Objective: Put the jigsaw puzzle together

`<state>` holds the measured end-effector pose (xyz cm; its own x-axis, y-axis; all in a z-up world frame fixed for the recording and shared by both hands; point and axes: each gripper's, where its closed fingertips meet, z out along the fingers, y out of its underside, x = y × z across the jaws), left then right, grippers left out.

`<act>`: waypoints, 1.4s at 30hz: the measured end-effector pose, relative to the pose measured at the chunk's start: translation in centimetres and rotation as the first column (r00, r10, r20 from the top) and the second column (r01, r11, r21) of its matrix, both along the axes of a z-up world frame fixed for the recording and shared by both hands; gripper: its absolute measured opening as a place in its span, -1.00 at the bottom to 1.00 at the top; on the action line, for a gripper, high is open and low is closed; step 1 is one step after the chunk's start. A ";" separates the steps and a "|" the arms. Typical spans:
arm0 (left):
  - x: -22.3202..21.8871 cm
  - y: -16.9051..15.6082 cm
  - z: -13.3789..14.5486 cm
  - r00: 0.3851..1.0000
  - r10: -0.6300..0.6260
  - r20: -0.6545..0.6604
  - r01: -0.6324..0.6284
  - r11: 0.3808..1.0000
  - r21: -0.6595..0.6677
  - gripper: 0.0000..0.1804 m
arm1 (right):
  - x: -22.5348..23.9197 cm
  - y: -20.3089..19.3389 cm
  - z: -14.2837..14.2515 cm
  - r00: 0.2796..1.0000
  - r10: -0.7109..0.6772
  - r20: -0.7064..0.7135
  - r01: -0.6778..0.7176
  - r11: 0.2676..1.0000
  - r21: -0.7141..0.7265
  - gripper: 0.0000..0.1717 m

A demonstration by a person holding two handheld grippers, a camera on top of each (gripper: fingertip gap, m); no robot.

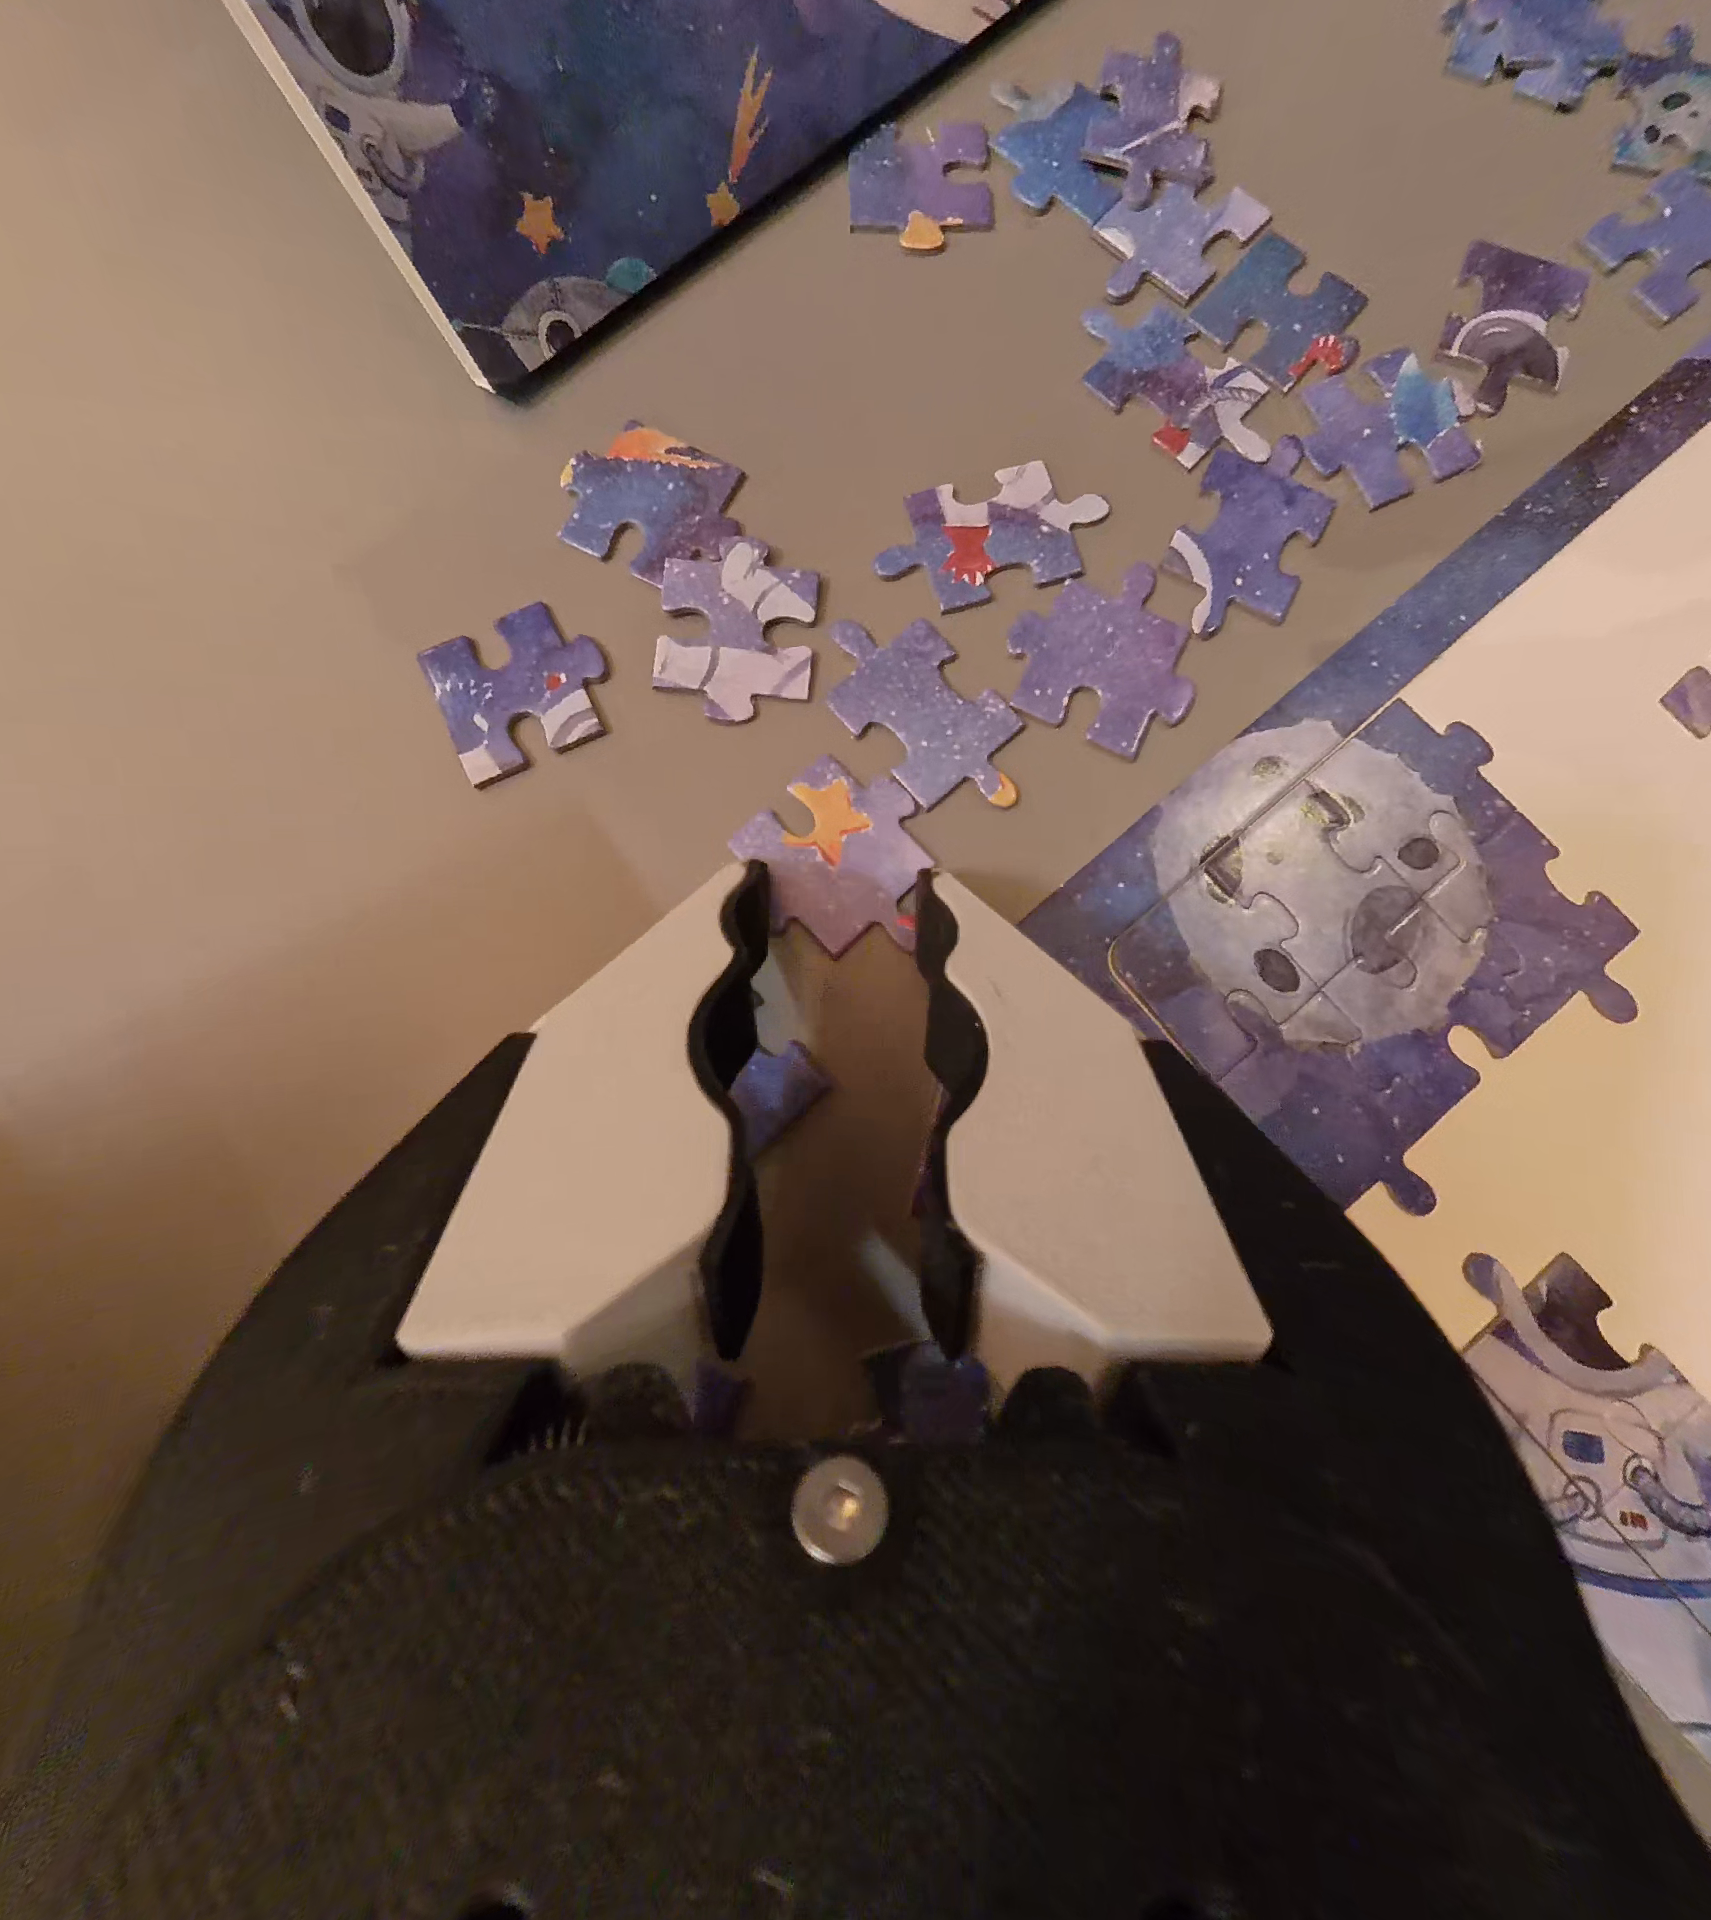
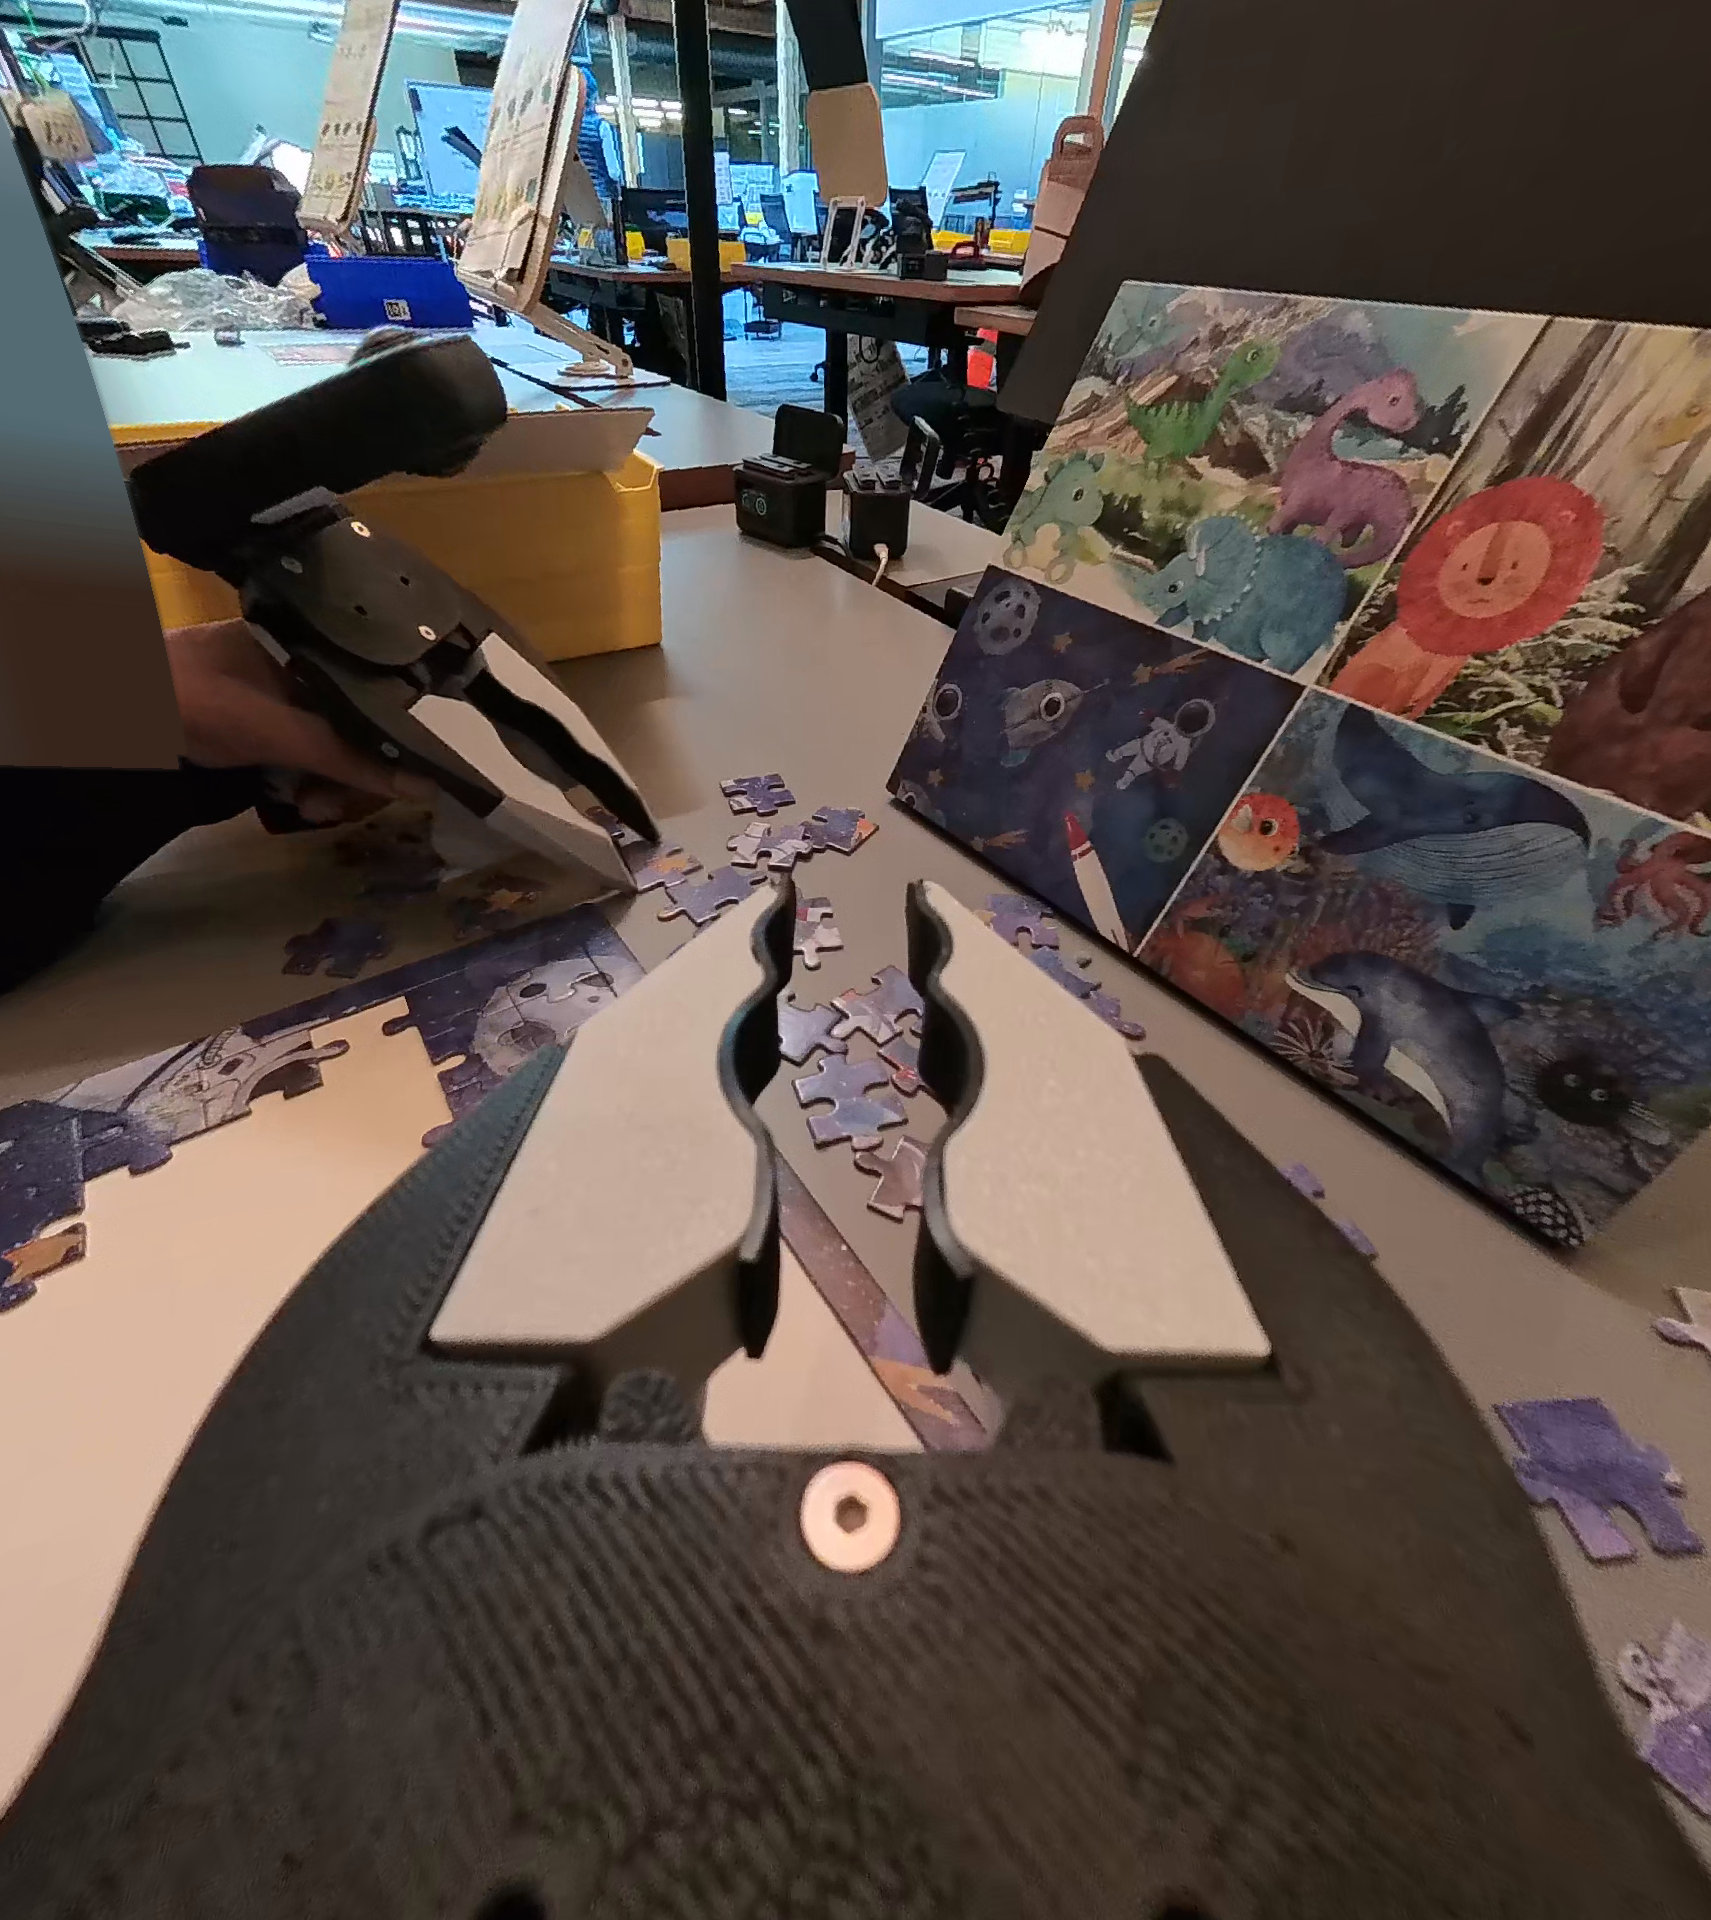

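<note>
In your left wrist view, your left gripper [image 1: 838, 883] is down at the grey table [image 1: 155, 623], its two fingertips closed against the sides of a purple puzzle piece with an orange star [image 1: 830, 852]; the piece lies flat, touching a starry neighbour [image 1: 918, 712] among the loose pieces [image 1: 1194, 270]. The partly built puzzle on its board [image 1: 1350, 935] lies just to the right, and the picture box [image 1: 570, 156] is farther ahead. In your right wrist view, your right gripper [image 2: 851, 904] hangs above the table with its jaws parted on nothing, scattered pieces [image 2: 851, 1081] visible below through the gap. The left gripper [image 2: 622, 831] is well ahead to the left, tips on the table.
</note>
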<state>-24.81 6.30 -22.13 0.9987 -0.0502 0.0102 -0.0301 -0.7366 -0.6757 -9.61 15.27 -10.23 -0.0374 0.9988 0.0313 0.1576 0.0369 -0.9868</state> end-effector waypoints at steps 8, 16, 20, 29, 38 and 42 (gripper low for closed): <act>-0.2 0.1 0.2 1.000 0.010 0.007 -0.010 1.000 0.022 -0.58 | -0.2 -0.5 -0.4 1.000 0.011 0.015 -0.012 1.000 0.008 -0.77; -0.1 0.3 -0.1 1.000 0.019 0.022 -0.020 1.000 0.019 -0.57 | -3.8 -3.0 -4.2 0.961 0.150 0.231 -0.138 0.988 -0.067 -0.52; 0.3 0.0 -0.1 0.999 -0.015 0.028 0.014 1.000 0.020 -0.70 | -7.5 -5.0 -4.3 0.932 0.253 0.258 -0.269 0.963 0.027 -0.69; 0.7 -0.4 0.9 0.992 -0.079 0.093 0.071 0.993 0.090 -0.73 | -12.6 -5.5 -10.8 0.695 0.444 0.565 -0.539 0.842 0.003 -0.49; 0.9 -0.4 1.4 0.989 -0.112 0.096 0.099 0.987 0.123 -0.73 | -13.0 -5.8 -11.7 0.668 0.473 0.575 -0.574 0.819 -0.006 -0.57; 1.1 -0.4 1.3 0.988 -0.120 0.096 0.108 0.986 0.124 -0.73 | -13.0 -5.9 -11.7 0.656 0.499 0.566 -0.604 0.797 -0.003 -0.59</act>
<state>-23.76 5.88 -20.78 0.9803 -0.1704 0.0997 -0.0351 -0.6472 -0.7615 -22.59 9.32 -21.94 -0.6419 0.7667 0.0015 0.5280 0.4435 -0.7242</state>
